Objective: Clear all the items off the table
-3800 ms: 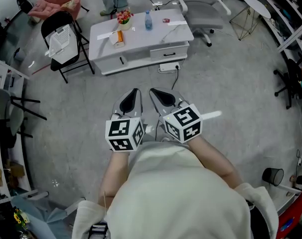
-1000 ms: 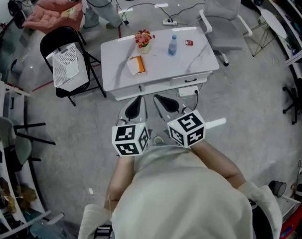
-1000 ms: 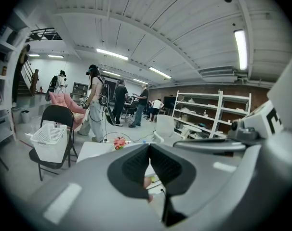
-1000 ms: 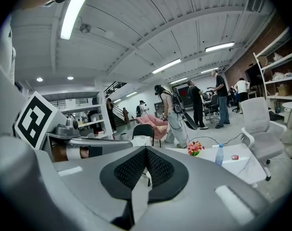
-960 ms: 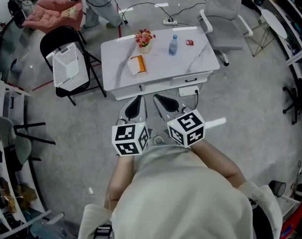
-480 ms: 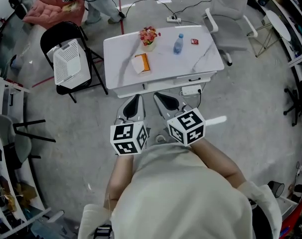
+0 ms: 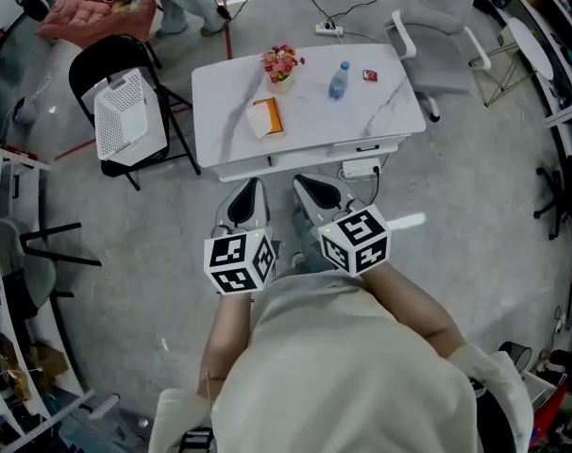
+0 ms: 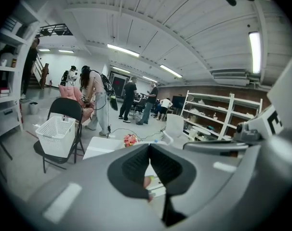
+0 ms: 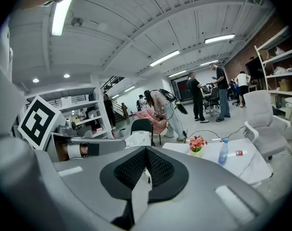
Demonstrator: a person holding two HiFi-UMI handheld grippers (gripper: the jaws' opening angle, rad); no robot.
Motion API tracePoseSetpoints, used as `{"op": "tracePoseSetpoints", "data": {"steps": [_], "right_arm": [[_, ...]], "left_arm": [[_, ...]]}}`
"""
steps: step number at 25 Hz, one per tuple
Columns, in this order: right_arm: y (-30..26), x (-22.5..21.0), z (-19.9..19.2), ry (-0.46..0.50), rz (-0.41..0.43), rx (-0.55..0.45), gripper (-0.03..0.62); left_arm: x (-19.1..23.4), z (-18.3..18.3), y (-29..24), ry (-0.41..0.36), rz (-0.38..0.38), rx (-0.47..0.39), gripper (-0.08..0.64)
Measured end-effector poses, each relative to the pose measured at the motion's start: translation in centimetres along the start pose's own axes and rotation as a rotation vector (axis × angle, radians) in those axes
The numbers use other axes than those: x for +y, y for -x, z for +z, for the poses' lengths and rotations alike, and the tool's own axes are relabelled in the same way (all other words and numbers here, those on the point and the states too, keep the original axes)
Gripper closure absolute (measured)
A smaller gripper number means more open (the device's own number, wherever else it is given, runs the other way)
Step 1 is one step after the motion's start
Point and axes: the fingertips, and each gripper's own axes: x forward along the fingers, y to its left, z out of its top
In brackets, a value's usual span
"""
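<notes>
- White marble-patterned low table (image 7: 314, 121): stands on the grey floor straight ahead of you, just beyond both gripper tips. Four items on top.
- Small pot of pink and red flowers (image 7: 281, 66): far edge, left of centre.
- Clear plastic water bottle with a blue cap (image 7: 338, 80): upright, right of the flowers and apart from them.
- Small red packet (image 7: 369, 75): lies flat, just right of the bottle.
- Flat orange box (image 7: 266, 117): lies nearer you, on the left half, apart from the flowers.
- Your left gripper (image 7: 251, 192): short of the table's near edge, touching nothing. Jaws clenched, tips meeting, nothing between them.
- Your right gripper (image 7: 310, 189): beside the left, also short of the table. Jaws clenched, empty.
- White power strip (image 7: 361, 169): on the floor at the table's front, just beyond the right gripper.
- Black folding chair (image 7: 116, 59): left of the table, with a white slotted plastic basket (image 7: 130, 116) on its seat.
- White swivel chair (image 7: 437, 12): beyond the table's right corner.
</notes>
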Motion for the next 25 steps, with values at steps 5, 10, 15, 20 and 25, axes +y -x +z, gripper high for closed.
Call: {"op": "tracePoseSetpoints", "data": {"steps": [5, 10, 15, 20, 25], "right_arm": [[-2.4, -1.9, 1.0, -0.002, 0.011, 0.002, 0.598], [-5.6, -4.4, 2.3, -0.009, 0.022, 0.008, 0.597], [-8.6, -6.9, 3.1, -0.025, 0.029, 0.029, 0.597], [-11.2, -9.1, 3.1, -0.035, 0.030, 0.065, 0.597], [-13.9, -11.0, 1.9, -0.048, 0.033, 0.130, 0.597]], "left_arm": [[1.4, 0.5, -2.5, 0.016, 0.024, 0.004, 0.549], [2.5, 1.7, -5.9, 0.028, 0.023, 0.004, 0.549], [3.6, 2.4, -9.3, 0.043, 0.018, 0.013, 0.549], [5.0, 2.9, -12.2, 0.050, 0.026, 0.030, 0.549], [7.0, 2.1, -15.0, 0.073, 0.056, 0.079, 0.549]]}}
